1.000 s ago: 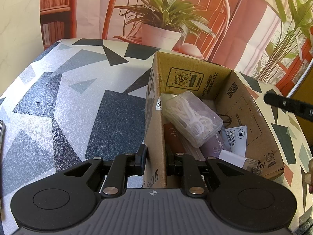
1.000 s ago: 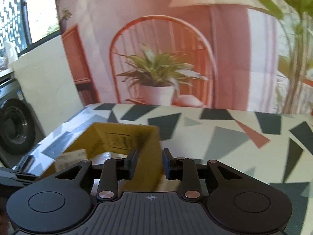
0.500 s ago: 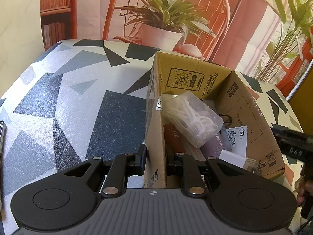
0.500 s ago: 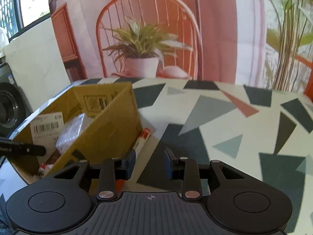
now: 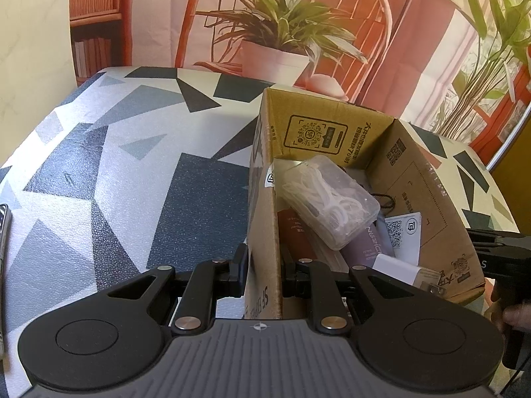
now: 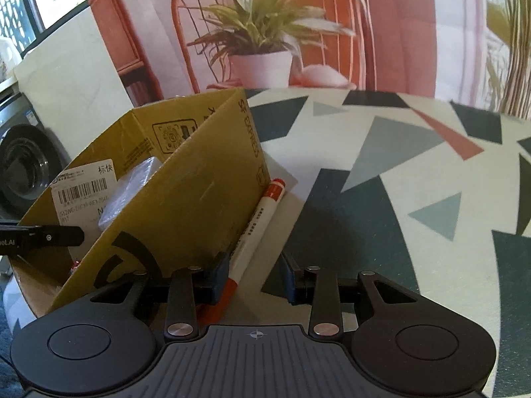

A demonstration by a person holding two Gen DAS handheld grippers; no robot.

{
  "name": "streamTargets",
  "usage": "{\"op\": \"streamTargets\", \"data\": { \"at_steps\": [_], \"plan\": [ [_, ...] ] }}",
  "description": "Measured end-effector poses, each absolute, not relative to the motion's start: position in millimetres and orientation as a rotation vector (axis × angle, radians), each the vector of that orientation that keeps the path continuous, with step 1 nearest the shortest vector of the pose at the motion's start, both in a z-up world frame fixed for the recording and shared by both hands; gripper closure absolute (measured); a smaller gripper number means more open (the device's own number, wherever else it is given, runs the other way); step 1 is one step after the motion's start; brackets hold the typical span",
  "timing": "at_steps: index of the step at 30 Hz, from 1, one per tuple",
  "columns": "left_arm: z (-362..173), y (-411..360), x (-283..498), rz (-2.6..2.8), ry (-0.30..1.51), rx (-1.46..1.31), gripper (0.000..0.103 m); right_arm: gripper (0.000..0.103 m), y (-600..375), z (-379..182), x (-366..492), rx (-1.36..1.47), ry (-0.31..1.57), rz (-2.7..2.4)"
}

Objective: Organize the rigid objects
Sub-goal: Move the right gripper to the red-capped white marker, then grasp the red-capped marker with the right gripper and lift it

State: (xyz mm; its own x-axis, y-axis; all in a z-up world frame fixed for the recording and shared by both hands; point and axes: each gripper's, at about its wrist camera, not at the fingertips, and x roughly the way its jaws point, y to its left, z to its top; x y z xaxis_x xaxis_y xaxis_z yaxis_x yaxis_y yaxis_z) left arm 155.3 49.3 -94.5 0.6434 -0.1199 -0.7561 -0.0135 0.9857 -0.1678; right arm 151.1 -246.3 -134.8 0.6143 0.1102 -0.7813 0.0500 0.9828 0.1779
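An open cardboard box stands on the patterned table. Inside it lie a clear plastic case of white pieces, a purple pack, a dark red pack and white cards. My left gripper is shut on the box's near-left wall. In the right wrist view a white marker with red ends lies on the table against the outside of the box. My right gripper is low over the marker's near end. That end lies between the parted fingers, close to the left one, with no pad pressing on it.
The table carries a cloth with grey, dark and red triangles. A metal object pokes in at its left edge. A washing machine stands beyond the table. A person's hand holds the right gripper beside the box. Behind is a backdrop of a plant and chair.
The right gripper has come down and tipped towards the table, bringing the marker beside the box between its fingers, which stand a little wider. The left gripper has kept its hold.
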Motion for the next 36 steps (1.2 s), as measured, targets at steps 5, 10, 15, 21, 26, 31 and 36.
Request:
{"op": "streamTargets", "data": {
  "at_steps": [5,10,15,21,26,31,36],
  "plan": [
    [-94.4,49.8,154.5,-0.058,0.869,-0.165,0.084,0.071,-250.4,-139.6,152.8,0.239,0.943,0.052],
    [-93.6,51.6,153.5,-0.039,0.868,-0.166,0.084,0.071,-250.5,-140.9,157.2,0.246,0.951,0.058],
    [-93.0,54.7,153.8,-0.026,0.869,-0.173,0.084,0.072,-243.9,-143.0,165.6,0.208,0.967,0.047],
    [-93.4,55.0,155.6,-0.028,0.867,-0.169,0.084,0.076,-239.8,-143.2,170.2,0.155,0.971,-0.004],
    [-94.1,55.3,155.5,-0.030,0.867,-0.172,0.084,0.089,-235.5,-141.5,168.3,0.056,0.993,-0.056],
    [-94.5,55.5,156.0,-0.033,0.868,-0.174,0.084,0.089,-238.6,-138.1,154.7,0.037,0.995,-0.085],
    [-94.6,55.4,156.6,-0.033,0.869,-0.175,0.084,0.089,-243.5,-132.7,134.1,0.042,1.001,-0.143]
  ]
}}
